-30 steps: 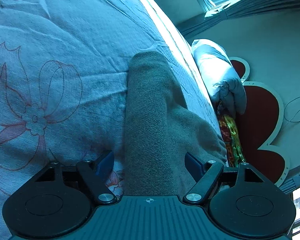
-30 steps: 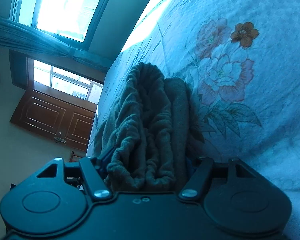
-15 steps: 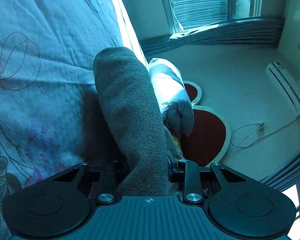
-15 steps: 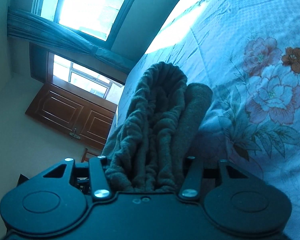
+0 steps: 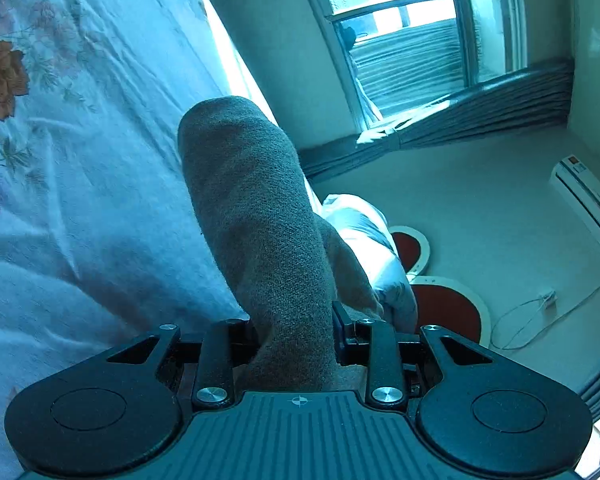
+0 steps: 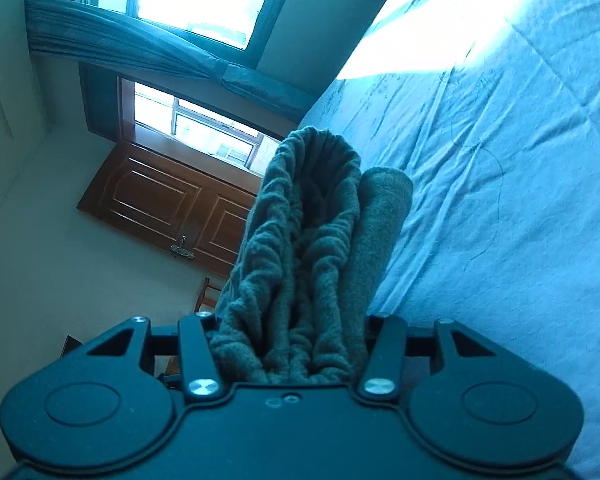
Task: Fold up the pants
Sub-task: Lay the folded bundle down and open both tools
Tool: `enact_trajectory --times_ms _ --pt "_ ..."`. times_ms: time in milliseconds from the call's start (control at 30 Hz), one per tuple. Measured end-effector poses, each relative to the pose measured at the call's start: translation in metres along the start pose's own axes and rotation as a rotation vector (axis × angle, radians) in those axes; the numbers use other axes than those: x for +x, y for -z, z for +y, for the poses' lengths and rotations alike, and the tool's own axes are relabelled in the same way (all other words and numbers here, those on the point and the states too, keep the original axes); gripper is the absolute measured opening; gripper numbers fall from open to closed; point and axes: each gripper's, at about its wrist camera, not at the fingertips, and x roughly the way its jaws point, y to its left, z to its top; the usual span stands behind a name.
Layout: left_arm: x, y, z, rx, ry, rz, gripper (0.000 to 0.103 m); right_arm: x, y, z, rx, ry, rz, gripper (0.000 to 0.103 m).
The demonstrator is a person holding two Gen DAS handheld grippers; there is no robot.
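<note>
We see grey-green pants [image 5: 260, 240] held up just above a bed [image 5: 80, 208] covered by a pale flowered sheet. The left hand-held gripper [image 5: 296, 336] is clamped tight on a smooth folded leg of the pants. The right hand-held gripper [image 6: 288, 344] pinches the bunched, gathered waistband [image 6: 300, 260]; its jaws are easing apart slightly, with the cloth still pressed between them. In both views the pants fill the middle and hide the part of the bed beyond them. Beside the bed, in the left view, lie a white pillow [image 5: 376, 256] and a red headboard [image 5: 448, 308], with a wall air conditioner [image 5: 588, 204] and a curtained window [image 5: 420, 52] farther off. In the right view a brown wooden door [image 6: 160, 208] stands beyond the bed.
</note>
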Motion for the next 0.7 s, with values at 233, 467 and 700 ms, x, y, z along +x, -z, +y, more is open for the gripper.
enact_trajectory --times_ms 233,467,700 --pt "-0.031 0.006 0.039 -0.001 -0.145 -0.031 0.047 -0.027 0.014 -0.036 0.0 0.077 0.009 0.055" --pt "-0.052 0.022 -0.031 0.378 -0.433 -0.09 0.087 -0.043 0.034 0.049 -0.325 0.284 -0.095 0.092" --pt "-0.041 0.051 -0.037 0.536 -0.677 -0.038 0.1 -0.035 0.054 0.046 -0.338 0.571 -0.064 0.097"
